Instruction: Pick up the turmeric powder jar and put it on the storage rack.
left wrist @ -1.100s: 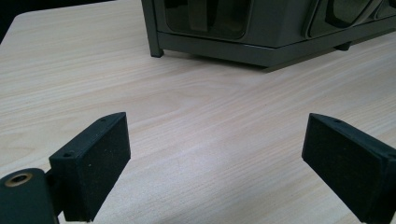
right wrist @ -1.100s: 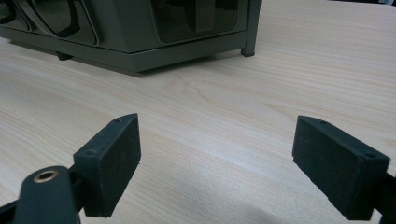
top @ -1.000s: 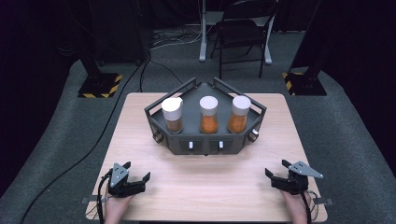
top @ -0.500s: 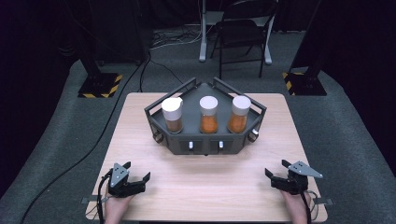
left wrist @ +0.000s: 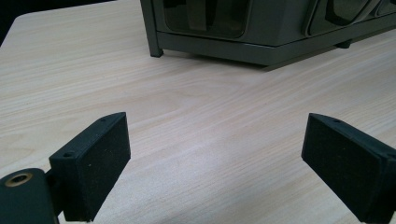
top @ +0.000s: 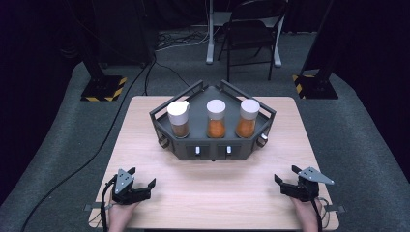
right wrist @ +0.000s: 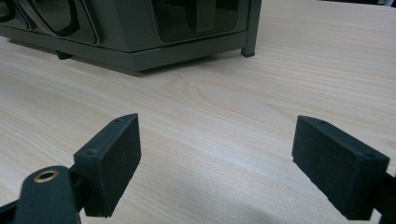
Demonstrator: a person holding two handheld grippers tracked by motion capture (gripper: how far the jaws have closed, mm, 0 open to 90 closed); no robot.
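While both grippers, left (top: 145, 186) and right (top: 283, 183), rest wide open and empty, unchanged: no start yet toward jars (top: 216, 119) in rack (top: 212, 147).

Pale wood-grain table (top: 145, 130); dark grey rack (top: 212, 150); three white-capped jars (top: 216, 118) with orange-brown contents, left one darker; black grippers, left (top: 145, 186) and right (top: 285, 183); yellow-black striped stand bases (top: 104, 89) far.

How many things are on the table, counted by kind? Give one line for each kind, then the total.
Jars with white lids: 3 (left, middle, right)
Dark rack holding the jars: 1
Hand-held grippers: 2 (left hand-held gripper, right hand-held gripper)
Total: 6
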